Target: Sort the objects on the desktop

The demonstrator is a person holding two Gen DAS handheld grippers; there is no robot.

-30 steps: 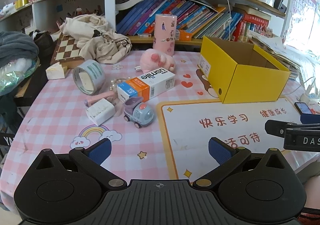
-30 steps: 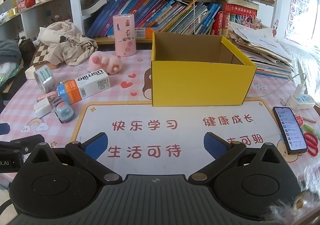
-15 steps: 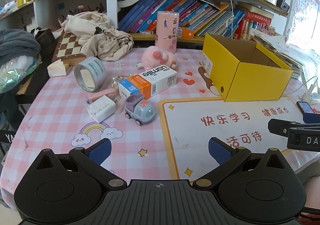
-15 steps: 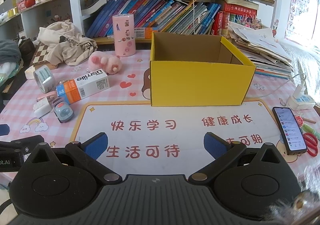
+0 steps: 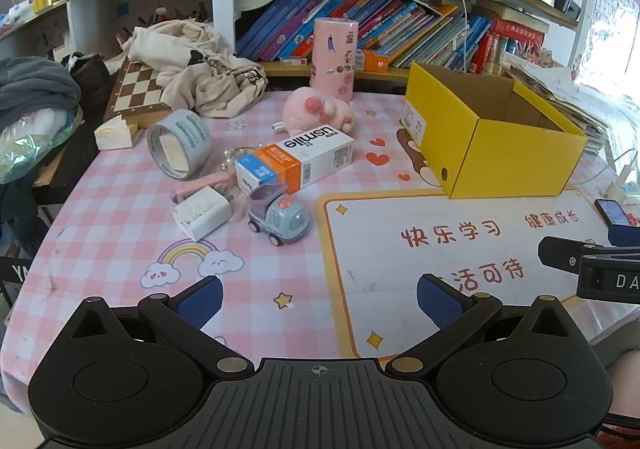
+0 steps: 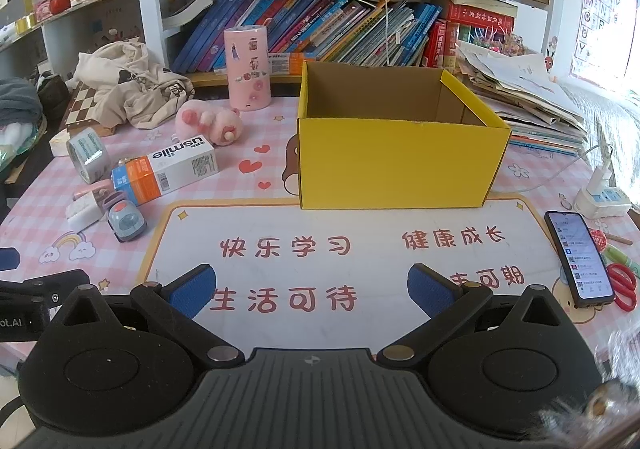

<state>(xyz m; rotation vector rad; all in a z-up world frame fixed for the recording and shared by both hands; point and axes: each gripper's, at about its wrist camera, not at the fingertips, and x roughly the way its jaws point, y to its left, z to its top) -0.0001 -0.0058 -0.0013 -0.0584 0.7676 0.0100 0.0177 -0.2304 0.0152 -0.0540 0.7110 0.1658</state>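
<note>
So the only packaging you can actually read is the white, orange and blue carton (image 5: 295, 161), which says "usmile" on its side and lies flat on the pink checked tablecloth (image 5: 116, 233). The white desk mat (image 6: 352, 249) has red Chinese characters printed on it, and the edge of the right gripper that pokes into the left view shows the letters "DA". The left gripper (image 5: 319, 301) hangs low over the near edge of the table with its blue-padded fingers spread wide and nothing between them. The right gripper (image 6: 311, 291) is just as wide apart and empty, over the mat. Ahead of the left one and a bit to the left is the clutter: a pastel toy truck (image 5: 278, 215), a white charger block (image 5: 202, 212) just beside it, a grey roll of tape (image 5: 180, 143) standing on edge, and a fuzzy pink plush (image 5: 318, 111) further back. The open yellow cardboard box (image 6: 400, 165) sits straight ahead of the right gripper at the mat's far edge. A phone (image 6: 579, 257) with its screen lit lies on the right.
</note>
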